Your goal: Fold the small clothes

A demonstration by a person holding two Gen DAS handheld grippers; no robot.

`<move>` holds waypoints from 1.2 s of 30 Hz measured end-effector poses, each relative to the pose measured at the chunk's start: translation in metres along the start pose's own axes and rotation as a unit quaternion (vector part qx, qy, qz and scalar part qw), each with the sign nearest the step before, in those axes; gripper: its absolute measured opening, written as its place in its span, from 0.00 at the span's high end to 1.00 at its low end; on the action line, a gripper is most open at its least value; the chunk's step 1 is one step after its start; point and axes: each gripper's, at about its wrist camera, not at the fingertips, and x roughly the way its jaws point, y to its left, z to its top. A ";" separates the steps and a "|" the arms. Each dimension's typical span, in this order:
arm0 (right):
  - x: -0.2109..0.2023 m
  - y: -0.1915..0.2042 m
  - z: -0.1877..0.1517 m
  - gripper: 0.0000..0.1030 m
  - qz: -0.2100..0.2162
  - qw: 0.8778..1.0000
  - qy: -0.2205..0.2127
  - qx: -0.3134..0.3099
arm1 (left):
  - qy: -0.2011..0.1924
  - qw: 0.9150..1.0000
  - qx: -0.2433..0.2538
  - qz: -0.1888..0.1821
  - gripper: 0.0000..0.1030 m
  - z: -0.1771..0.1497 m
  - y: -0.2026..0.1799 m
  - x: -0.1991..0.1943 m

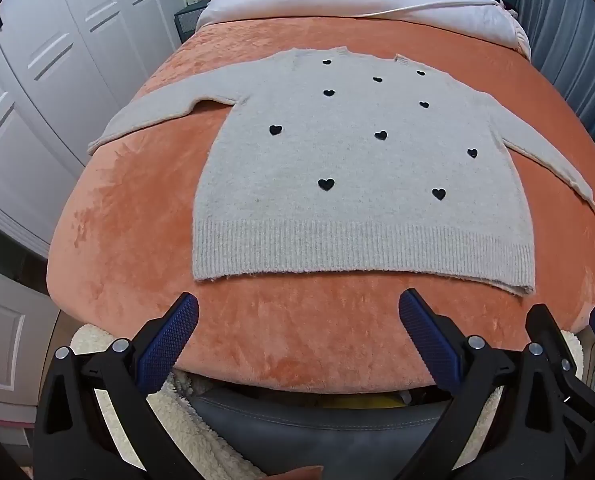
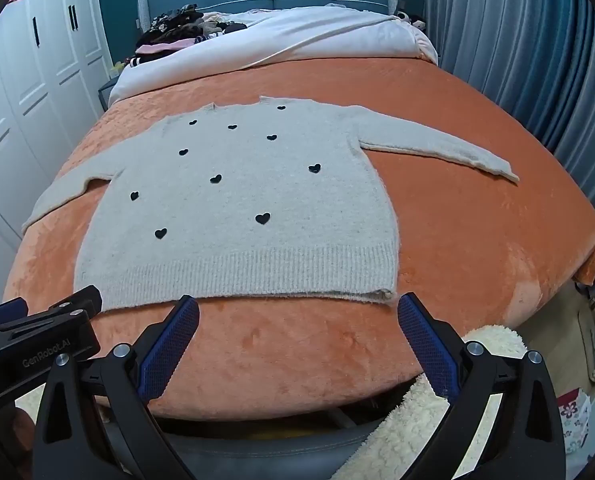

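Observation:
A light grey sweater point(image 1: 349, 168) with small black hearts lies flat and face up on the orange blanket point(image 1: 137, 240), sleeves spread to both sides, ribbed hem toward me. It also shows in the right wrist view point(image 2: 249, 208). My left gripper point(image 1: 297, 312) is open and empty, hovering just short of the hem near its left half. My right gripper point(image 2: 297, 312) is open and empty, just short of the hem's right corner point(image 2: 381, 294). The right gripper also shows at the right edge of the left wrist view point(image 1: 569, 336).
The orange blanket point(image 2: 477, 240) covers the foot of a bed. A white duvet point(image 2: 317, 40) and a pile of dark clothes point(image 2: 177, 28) lie at the far end. White wardrobe doors point(image 1: 37, 80) stand on the left, blue curtains point(image 2: 517, 40) on the right.

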 end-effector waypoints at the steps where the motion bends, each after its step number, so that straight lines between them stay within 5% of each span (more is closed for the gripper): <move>1: 0.001 0.000 0.000 0.05 -0.003 1.000 0.004 -0.004 | 0.001 1.000 -0.001 -0.001 0.05 0.000 0.001 0.000; 36: 0.007 0.004 0.003 0.05 -0.011 1.000 0.020 -0.003 | 0.012 1.000 -0.006 0.012 0.05 0.003 0.002 0.007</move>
